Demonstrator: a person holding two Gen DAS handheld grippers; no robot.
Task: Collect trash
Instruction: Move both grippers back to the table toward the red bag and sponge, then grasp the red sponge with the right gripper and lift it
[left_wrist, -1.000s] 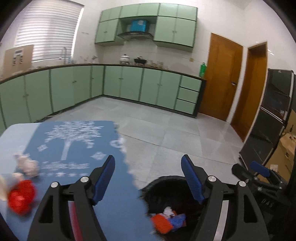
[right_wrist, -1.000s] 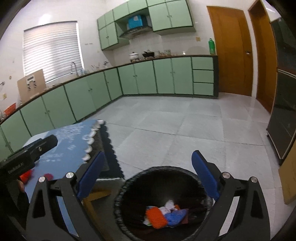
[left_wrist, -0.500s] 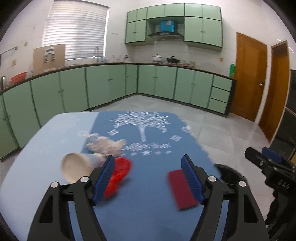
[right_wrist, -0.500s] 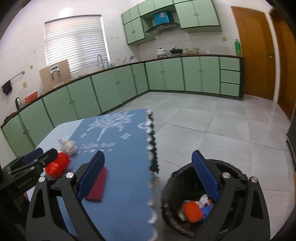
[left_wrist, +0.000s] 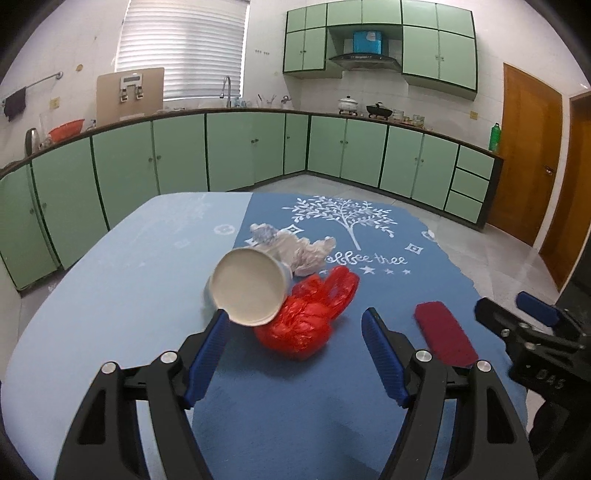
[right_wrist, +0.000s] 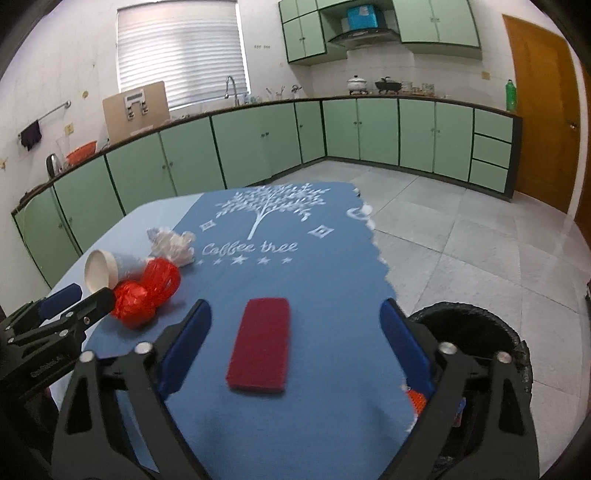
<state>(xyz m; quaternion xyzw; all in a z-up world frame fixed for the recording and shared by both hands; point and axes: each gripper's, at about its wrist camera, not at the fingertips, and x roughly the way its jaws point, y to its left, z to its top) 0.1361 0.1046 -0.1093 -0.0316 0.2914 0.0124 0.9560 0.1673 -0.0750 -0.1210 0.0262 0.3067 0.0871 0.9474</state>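
My empty, closing right gripper (right_wrist: 295, 334) frames the red pad (right_wrist: 259, 347), apparently lengthwise ahead; the left gripper (left_wrist: 295, 334), jaws apart, faces the red bag (left_wrist: 308, 314).

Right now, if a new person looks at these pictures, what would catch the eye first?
The crumpled red plastic bag stands out most, lying mid-table on the blue tablecloth just ahead of the open left gripper. A paper cup lies on its side against it, with a crumpled white wrapper just behind. A dark red pad lies flat between the right gripper's closing jaws, untouched, and a black trash bin stands off the table's right edge.
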